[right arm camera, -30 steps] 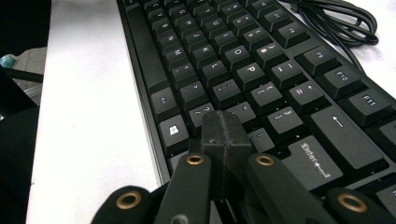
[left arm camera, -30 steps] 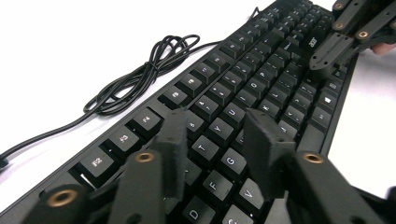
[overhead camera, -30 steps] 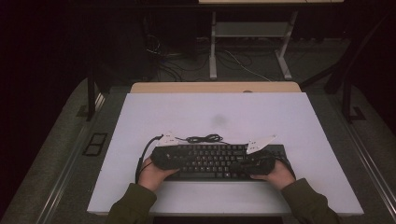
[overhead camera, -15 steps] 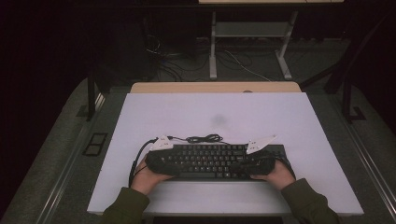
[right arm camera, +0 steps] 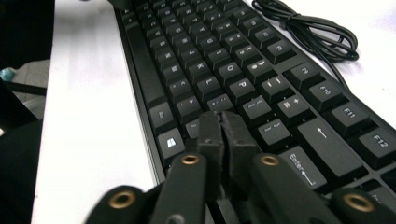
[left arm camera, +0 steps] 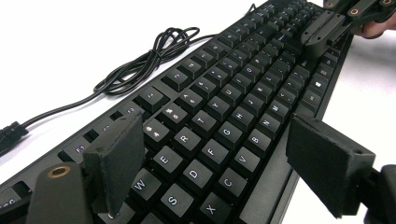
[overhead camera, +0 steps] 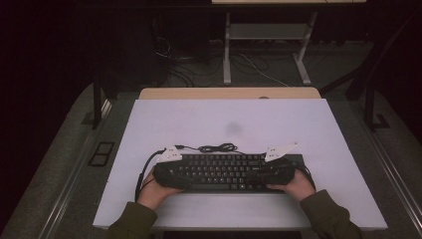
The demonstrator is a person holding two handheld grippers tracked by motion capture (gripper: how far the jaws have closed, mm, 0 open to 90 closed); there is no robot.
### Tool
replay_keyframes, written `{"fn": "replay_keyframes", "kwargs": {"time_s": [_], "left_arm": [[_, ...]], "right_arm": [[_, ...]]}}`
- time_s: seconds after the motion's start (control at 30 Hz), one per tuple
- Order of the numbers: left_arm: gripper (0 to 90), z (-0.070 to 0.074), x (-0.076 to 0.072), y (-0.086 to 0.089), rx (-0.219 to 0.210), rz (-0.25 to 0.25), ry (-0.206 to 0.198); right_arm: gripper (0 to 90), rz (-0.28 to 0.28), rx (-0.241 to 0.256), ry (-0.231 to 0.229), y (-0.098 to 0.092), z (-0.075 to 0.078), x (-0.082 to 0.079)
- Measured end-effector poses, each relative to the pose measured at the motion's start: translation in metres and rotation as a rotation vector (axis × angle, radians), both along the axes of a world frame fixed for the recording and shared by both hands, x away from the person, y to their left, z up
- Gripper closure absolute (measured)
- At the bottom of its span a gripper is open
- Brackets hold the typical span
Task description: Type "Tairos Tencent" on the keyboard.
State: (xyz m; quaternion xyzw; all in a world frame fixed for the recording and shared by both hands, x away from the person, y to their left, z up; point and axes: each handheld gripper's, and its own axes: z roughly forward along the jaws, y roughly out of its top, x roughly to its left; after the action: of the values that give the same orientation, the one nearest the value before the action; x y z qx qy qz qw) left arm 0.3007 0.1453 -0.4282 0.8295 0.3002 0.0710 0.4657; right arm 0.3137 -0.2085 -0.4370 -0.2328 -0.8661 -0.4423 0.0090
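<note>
- High view: a black keyboard point(overhead camera: 226, 172) lies near the front edge of the white table point(overhead camera: 239, 124), a person's hands at each end; over the last second it has slid a little toward the person and to the left, which suggests the work in hand is repositioning it
- Its cable point(overhead camera: 215, 148) sits in a loose bundle just behind the back edge, apparently dragged along with the shift
- Left gripper view: the left gripper point(left arm camera: 233, 168) is spread wide, one pad over the back rows of keys, the other beyond the front edge, straddling the keyboard point(left arm camera: 233, 112) without visibly pinching it
- Right gripper view: the right gripper point(right arm camera: 223, 135) has its jaws pressed together with nothing between them, tips resting on or just above the keys near the Enter key point(right arm camera: 303, 173); whether they press a key cannot be told
- With one tool straddling and the other closed on top, the move reads as a push or drag, not a lift
</note>
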Motion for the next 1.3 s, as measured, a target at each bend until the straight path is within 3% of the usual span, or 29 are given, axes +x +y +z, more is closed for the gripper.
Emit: {"fn": "replay_keyframes", "kwargs": {"time_s": [0.4, 0.67, 1.3], "left_arm": [[18.7, -0.001, -0.004, 0.002, -0.001, 0.017, 0.003], [19.3, -0.003, -0.006, 0.003, 0.007, 0.023, 0.007], [27.3, -0.003, -0.002, 0.009, -0.003, 0.060, -0.011]], "right_arm": [[51.8, -0.054, 0.067, 0.017, 0.008, 0.006, 0.007], [36.7, -0.063, 0.094, 0.013, 0.017, 0.007, 0.011], [29.2, -0.084, 0.149, -0.019, 0.037, 0.011, 0.027]]}}
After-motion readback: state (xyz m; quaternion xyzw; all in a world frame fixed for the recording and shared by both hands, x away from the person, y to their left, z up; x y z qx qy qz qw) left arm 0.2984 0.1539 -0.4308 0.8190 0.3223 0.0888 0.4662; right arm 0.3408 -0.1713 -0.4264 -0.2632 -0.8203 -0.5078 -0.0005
